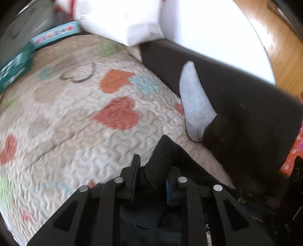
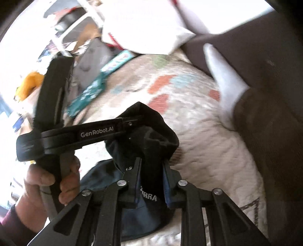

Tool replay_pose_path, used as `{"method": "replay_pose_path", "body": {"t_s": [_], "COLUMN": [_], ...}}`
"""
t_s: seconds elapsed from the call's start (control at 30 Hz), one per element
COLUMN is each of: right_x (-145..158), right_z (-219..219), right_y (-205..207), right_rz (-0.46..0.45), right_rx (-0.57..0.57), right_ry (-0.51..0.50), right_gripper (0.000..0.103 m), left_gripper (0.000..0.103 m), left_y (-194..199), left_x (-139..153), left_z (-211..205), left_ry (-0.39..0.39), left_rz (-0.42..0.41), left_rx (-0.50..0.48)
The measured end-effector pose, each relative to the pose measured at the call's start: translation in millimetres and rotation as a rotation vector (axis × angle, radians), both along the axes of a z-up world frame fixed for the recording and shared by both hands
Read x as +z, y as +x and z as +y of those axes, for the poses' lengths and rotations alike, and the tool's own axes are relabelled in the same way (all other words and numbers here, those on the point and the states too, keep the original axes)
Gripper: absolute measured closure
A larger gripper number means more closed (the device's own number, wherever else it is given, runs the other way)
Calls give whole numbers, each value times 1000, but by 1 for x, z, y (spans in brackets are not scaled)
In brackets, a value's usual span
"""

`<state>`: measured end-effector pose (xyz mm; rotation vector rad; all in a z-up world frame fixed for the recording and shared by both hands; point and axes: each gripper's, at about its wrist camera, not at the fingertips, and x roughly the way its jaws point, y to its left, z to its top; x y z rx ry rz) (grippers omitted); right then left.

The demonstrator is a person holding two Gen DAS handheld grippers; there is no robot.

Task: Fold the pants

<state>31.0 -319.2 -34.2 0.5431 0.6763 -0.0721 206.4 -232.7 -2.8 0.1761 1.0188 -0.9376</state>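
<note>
The pants are dark navy with a black ribbed waistband and white lettering. Both grippers hold them above a quilt with heart prints. My left gripper is shut on a bunch of the black ribbed fabric. My right gripper is shut on the waistband, and the rest of the pants hangs down below it onto the quilt. The left gripper's body and the hand holding it show at the left of the right wrist view.
A person's foot in a white sock and dark trouser leg rests at the quilt's right edge. A white pillow and teal boxes lie at the far end. A dark bed frame and wooden floor are to the right.
</note>
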Motion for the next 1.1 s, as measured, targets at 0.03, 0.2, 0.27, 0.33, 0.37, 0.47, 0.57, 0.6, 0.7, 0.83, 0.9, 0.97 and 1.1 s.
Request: {"method": "replay_pose_path", "body": {"t_s": [0.03, 0.2, 0.27, 0.33, 0.37, 0.47, 0.57, 0.6, 0.7, 0.83, 0.9, 0.97, 1.1], "right_x": [6, 26, 31, 34, 36, 36, 31, 29, 18, -1, -13, -26, -41], "right_z": [10, 61, 82, 98, 110, 135, 166, 177, 208, 241, 251, 262, 271], "right_y": [-1, -5, -5, -5, -5, -3, 0, 1, 5, 11, 15, 19, 21], "right_rz": [-15, -53, -60, -63, -64, -59, -48, -43, -24, 8, 34, 55, 93], "right_rx": [35, 175, 232, 276, 309, 379, 461, 491, 564, 646, 689, 725, 775], "right_ry": [-11, -117, -143, -158, -170, -179, -212, -230, -278, -338, -345, -358, -327], "right_gripper": [82, 82, 82, 82, 82, 82, 82, 82, 82, 82, 81, 78, 49], "left_gripper": [82, 82, 82, 82, 82, 82, 81, 80, 78, 78, 78, 78, 74], "left_y": [0, -6, -9, -11, -14, -18, -22, -24, -26, -27, -25, -25, -31], "left_x": [3, 13, 12, 10, 8, 0, -11, -16, -25, -36, -41, -45, -48], "left_z": [12, 74, 100, 125, 141, 173, 203, 212, 233, 260, 275, 290, 316], "left_ry": [-17, -86, -126, -157, -173, -215, -232, -232, -237, -201, -192, -184, -160], "left_rz": [6, 20, 41, 58, 65, 95, 120, 125, 138, 125, 132, 138, 146], "left_rx": [17, 117, 162, 208, 235, 296, 341, 355, 386, 449, 485, 526, 610]}}
